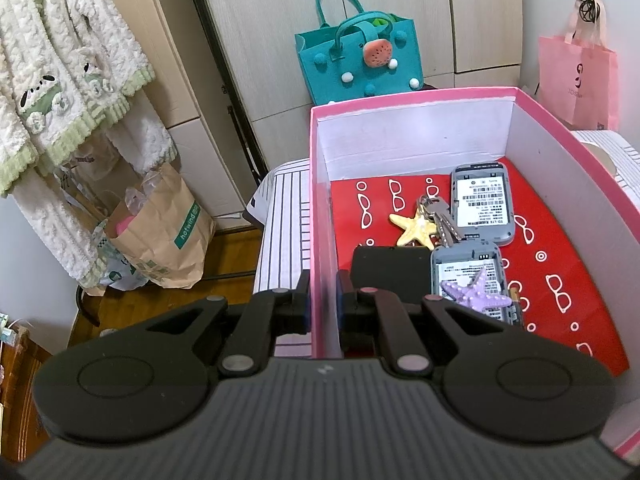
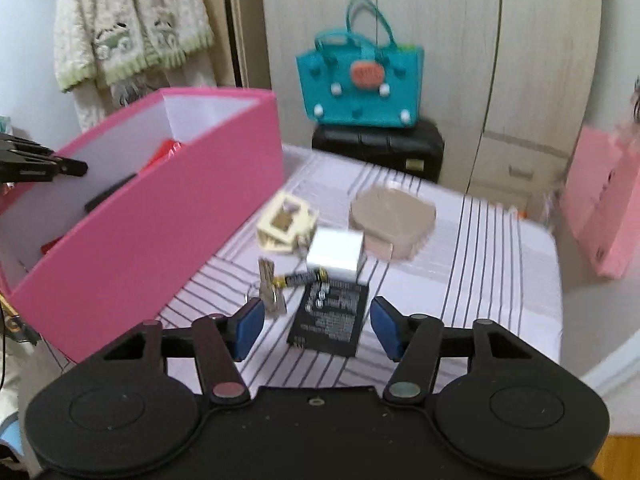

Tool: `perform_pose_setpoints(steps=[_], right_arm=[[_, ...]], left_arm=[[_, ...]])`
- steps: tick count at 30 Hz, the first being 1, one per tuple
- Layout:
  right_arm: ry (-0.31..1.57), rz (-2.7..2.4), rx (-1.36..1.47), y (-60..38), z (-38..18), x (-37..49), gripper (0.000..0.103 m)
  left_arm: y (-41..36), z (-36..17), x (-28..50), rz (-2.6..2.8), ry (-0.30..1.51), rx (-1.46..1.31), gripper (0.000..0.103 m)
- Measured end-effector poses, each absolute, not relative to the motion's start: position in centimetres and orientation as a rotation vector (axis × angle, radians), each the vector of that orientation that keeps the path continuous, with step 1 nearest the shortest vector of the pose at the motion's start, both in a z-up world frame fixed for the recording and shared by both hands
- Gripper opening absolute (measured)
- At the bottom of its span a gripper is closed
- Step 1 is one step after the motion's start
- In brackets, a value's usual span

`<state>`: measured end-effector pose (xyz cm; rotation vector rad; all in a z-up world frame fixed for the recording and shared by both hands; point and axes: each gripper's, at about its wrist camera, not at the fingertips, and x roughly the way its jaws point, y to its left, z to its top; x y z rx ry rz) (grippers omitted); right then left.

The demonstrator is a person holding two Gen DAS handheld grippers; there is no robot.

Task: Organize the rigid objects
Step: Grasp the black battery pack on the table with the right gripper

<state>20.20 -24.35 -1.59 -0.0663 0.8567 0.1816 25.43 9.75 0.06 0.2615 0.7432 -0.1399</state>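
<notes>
Two grippers: your left gripper [image 1: 323, 312] has its jaws clamped on the pink box [image 1: 320, 200] wall. Your right gripper [image 2: 317, 326] hovers, jaws apart, over the flat black battery [image 2: 330, 320] on the striped counter [image 2: 480, 248].

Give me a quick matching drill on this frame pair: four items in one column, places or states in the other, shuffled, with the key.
Items
1. purple starfish
2. flat black battery
3. left tongs
4. teal bag

Places or states
A. on the black case by the wardrobe
B. clamped on the pink box wall
C. lying on a grey device inside the box
D. on the striped cloth, just ahead of the open right tongs

Pairs: 1-C, 2-D, 3-B, 4-A
</notes>
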Motion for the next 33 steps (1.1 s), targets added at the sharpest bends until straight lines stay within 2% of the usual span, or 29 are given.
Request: perform_pose_setpoints(steps=[12,23,33], right_arm=[[0.947,0.126,-0.091,-23.4,-5.3,23.0,0.059],[0.936,0.11,-0.088,-23.7,-4.8,22.2,0.055],[0.97,0.118,-0.076,-23.8,-4.8,21.5,0.056]], left_arm=[[9.8,0.1,25.5,-0.131,0.747,0.239,0.008],[10.8,0.4,25.6,-0.138,0.744,0.163,0.004],[11.0,0.5,25.8,-0.156,0.856,0.174,0.003]])
